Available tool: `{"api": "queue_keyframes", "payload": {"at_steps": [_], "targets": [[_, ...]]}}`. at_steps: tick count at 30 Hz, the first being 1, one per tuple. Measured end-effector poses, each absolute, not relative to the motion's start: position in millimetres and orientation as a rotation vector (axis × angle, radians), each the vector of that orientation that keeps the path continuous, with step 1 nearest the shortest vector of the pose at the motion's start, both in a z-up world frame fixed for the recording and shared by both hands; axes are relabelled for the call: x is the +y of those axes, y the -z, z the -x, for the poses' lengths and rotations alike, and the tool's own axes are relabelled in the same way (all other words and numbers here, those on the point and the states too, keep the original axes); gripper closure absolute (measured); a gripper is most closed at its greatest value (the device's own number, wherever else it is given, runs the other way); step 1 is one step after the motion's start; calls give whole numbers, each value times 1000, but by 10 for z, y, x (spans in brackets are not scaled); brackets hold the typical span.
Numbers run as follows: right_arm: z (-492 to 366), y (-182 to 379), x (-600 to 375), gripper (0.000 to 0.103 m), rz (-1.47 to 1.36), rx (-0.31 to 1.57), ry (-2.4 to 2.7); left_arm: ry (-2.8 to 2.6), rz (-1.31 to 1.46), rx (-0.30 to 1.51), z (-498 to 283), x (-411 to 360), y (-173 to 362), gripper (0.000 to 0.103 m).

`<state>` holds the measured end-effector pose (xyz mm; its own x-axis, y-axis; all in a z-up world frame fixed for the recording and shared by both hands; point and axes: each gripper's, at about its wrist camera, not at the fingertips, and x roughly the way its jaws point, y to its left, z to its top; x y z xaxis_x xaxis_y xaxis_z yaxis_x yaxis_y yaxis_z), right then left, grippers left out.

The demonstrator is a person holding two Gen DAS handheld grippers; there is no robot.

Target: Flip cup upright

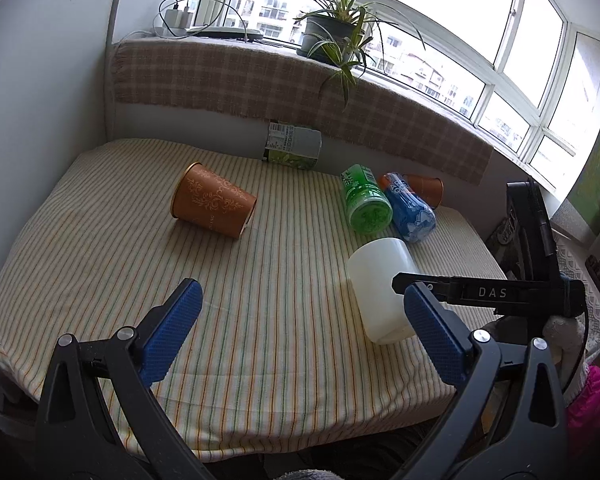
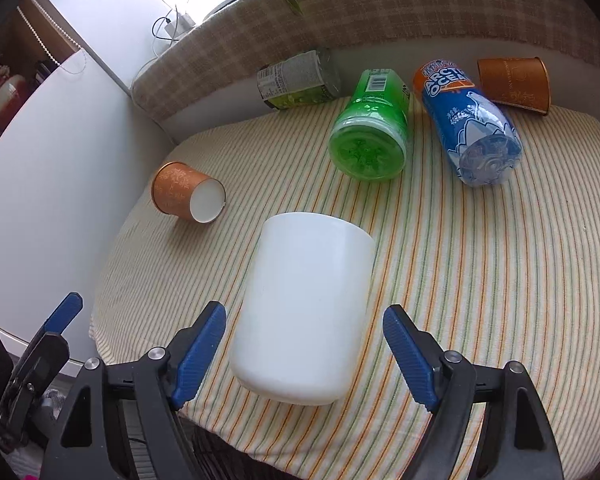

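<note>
A lived-in home: a counter draped in a striped cotton cloth sits under a bay window, whose sill carries a checked woven throw, a potted spider plant and plugged-in white phone chargers. Apartment blocks show outside.

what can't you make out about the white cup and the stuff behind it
- White cup: which end is open; right wrist view shows only its side.
- White cup's near end, left wrist view: hidden by the right claw.
- Far orange cup: mostly hidden behind the blue bottle, left wrist view.
</note>
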<state>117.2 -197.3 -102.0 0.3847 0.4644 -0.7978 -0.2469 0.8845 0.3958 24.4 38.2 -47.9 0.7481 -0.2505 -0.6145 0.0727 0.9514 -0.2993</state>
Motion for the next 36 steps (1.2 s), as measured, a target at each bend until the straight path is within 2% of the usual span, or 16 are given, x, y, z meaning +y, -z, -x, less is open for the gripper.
{"api": "queue_keyframes", "payload": {"at_steps": [12,14,17,22,26,36], "targets": [[-452,753,-2619,18,-222,893,-260,401,485,897,-780,230,637,1],[-359,749,-2720,18,-225,881,-222,434,527,933,-894,185,696,3],[-239,773,-2879,17,-263,883,-190,468,593,1002,-1065,122,821,8],[-128,847,-3107,17,-314,887,-139,515,659,1092,-1310,-38,1001,9],[-105,912,-3233,17,-351,898,-116,527,669,1138,-1439,-147,1097,16],[-68,1026,-3364,17,-388,918,-98,512,677,1206,-1684,-323,1338,17]]}}
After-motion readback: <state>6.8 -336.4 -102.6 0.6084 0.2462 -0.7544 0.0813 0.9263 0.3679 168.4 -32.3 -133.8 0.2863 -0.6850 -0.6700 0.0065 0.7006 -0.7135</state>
